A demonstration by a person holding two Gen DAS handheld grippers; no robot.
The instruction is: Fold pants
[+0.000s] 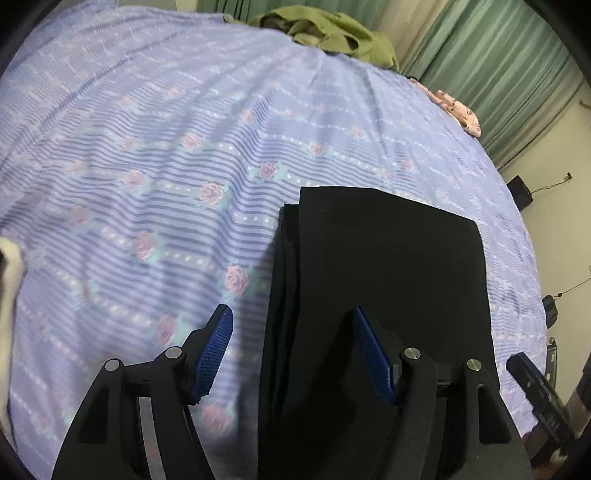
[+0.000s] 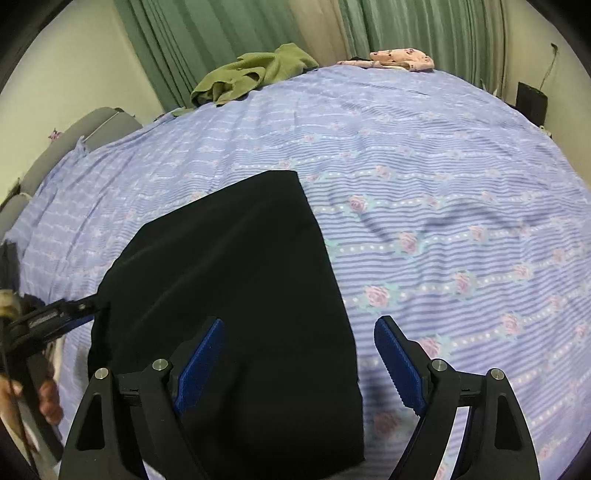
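Observation:
The black pants [image 1: 388, 266] lie folded into a flat rectangle on the purple floral bedsheet [image 1: 147, 147]. They also show in the right wrist view [image 2: 229, 266]. My left gripper [image 1: 291, 325] is open and empty, hovering over the pants' left edge, where stacked layers show. My right gripper [image 2: 299, 332] is open and empty over the pants' right edge. The left gripper also shows in the right wrist view [image 2: 62, 317] at the far left, beside the pants. The right gripper's edge shows in the left wrist view [image 1: 535, 384] at the lower right.
A crumpled olive-green garment [image 2: 255, 72] lies at the far edge of the bed. A pink patterned cloth [image 2: 402, 59] lies at the far right corner. Green curtains [image 2: 221, 33] hang behind. A dark speaker [image 2: 532, 101] stands by the wall. A grey cushion [image 2: 74, 144] lies at left.

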